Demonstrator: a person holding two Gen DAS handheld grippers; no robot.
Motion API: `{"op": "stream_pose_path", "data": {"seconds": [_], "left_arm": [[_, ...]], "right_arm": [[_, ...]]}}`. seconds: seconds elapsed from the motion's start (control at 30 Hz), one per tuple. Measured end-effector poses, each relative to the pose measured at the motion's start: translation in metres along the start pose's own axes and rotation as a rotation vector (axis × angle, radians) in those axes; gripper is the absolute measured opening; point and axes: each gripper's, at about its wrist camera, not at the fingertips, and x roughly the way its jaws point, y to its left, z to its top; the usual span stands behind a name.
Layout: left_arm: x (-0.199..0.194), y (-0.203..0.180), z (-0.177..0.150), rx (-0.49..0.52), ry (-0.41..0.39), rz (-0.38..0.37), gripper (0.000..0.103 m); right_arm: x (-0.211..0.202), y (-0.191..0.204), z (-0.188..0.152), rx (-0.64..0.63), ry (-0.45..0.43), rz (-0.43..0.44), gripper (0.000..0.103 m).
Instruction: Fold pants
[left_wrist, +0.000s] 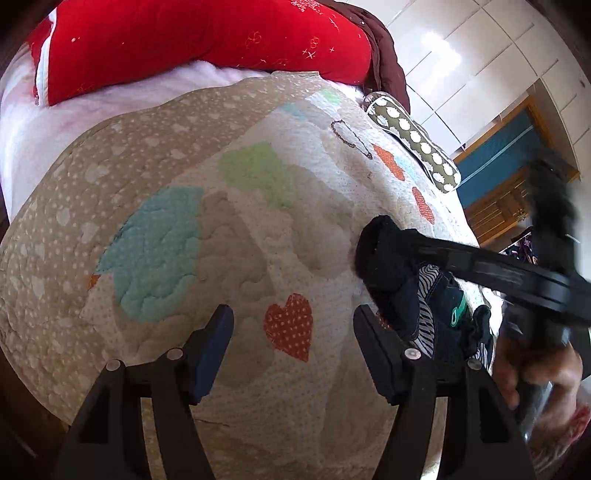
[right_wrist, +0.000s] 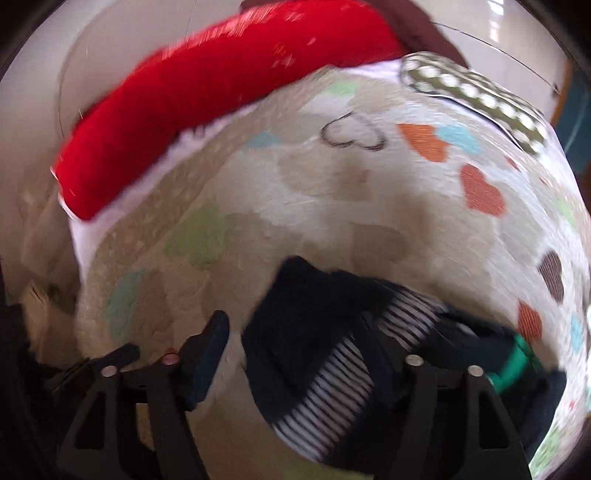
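The pants are small, dark navy with zebra-striped panels and a green patch, lying bunched on a quilted bedspread. In the left wrist view they sit right of my left gripper, which is open and empty over the quilt, its right finger beside the fabric. My right gripper's black body crosses above the pants there. In the blurred right wrist view the pants lie between and over the fingers of my right gripper, which is open; its right finger is partly covered by the fabric.
A red pillow lies along the far edge of the bed on a white sheet. A green polka-dot cushion sits at the far right edge. White wardrobe doors and wooden furniture stand beyond the bed.
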Motion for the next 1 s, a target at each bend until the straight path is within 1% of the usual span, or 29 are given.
{"op": "stream_pose_path", "data": {"seconds": [0.03,0.13,0.2,0.23,0.27,0.3,0.33,0.37,0.4,0.47,0.53,0.6,0.63,0.67,0.73,0.77,0.8,0.83,0.93,1.0], "left_arm": [[0.000,0.002,0.000,-0.003,0.002,-0.006,0.066],[-0.001,0.006,0.000,-0.014,0.002,-0.013,0.066],[-0.003,0.009,0.000,-0.018,-0.001,-0.016,0.066],[-0.005,0.010,0.000,-0.019,-0.005,-0.015,0.066],[-0.007,0.011,0.000,-0.019,-0.009,-0.014,0.066],[-0.009,0.012,0.000,-0.020,-0.015,-0.013,0.066],[-0.010,0.012,0.000,-0.020,-0.018,-0.011,0.066],[-0.011,0.012,0.000,-0.022,-0.020,-0.007,0.066],[-0.011,0.011,0.000,-0.022,-0.021,-0.006,0.066],[-0.012,0.002,-0.001,-0.014,-0.020,-0.019,0.066],[-0.012,-0.015,-0.003,0.025,-0.025,-0.035,0.066],[-0.006,-0.040,-0.006,0.102,-0.041,-0.066,0.071],[0.001,-0.055,-0.010,0.151,-0.047,-0.082,0.073],[0.009,-0.068,-0.014,0.191,-0.046,-0.090,0.073],[0.026,-0.097,-0.024,0.283,-0.032,-0.132,0.073],[0.031,-0.108,-0.029,0.324,-0.029,-0.135,0.073],[0.038,-0.122,-0.035,0.378,-0.030,-0.132,0.073],[0.041,-0.129,-0.038,0.408,-0.032,-0.133,0.073],[0.051,-0.143,-0.040,0.453,-0.037,-0.123,0.081],[0.059,-0.149,-0.037,0.463,-0.049,-0.088,0.082]], "right_arm": [[0.013,0.007,0.007,-0.028,0.034,-0.049,0.076],[0.049,0.023,0.013,-0.096,0.123,-0.205,0.076],[0.066,0.022,0.009,-0.122,0.148,-0.278,0.074],[0.069,0.021,0.008,-0.124,0.144,-0.288,0.061],[0.065,0.017,0.006,-0.104,0.127,-0.279,0.054],[0.059,0.010,0.006,-0.062,0.104,-0.262,0.040],[0.055,0.004,0.007,-0.027,0.088,-0.232,0.028],[0.046,-0.003,0.007,-0.004,0.067,-0.199,0.025],[0.038,-0.011,0.006,0.012,0.044,-0.178,0.019],[0.018,-0.022,0.001,0.040,-0.002,-0.151,0.018],[0.000,-0.037,-0.004,0.086,-0.053,-0.098,0.018],[-0.017,-0.052,-0.013,0.157,-0.076,-0.039,0.018],[-0.023,-0.063,-0.017,0.207,-0.078,0.019,0.018],[-0.026,-0.073,-0.020,0.250,-0.079,0.068,0.018],[-0.031,-0.085,-0.026,0.313,-0.086,0.129,0.018],[-0.033,-0.093,-0.028,0.339,-0.088,0.163,0.018],[-0.034,-0.097,-0.029,0.354,-0.088,0.179,0.018],[-0.034,-0.100,-0.029,0.362,-0.086,0.187,0.018],[-0.037,-0.108,-0.031,0.380,-0.085,0.214,0.018],[-0.038,-0.111,-0.031,0.389,-0.088,0.242,0.018]]}}
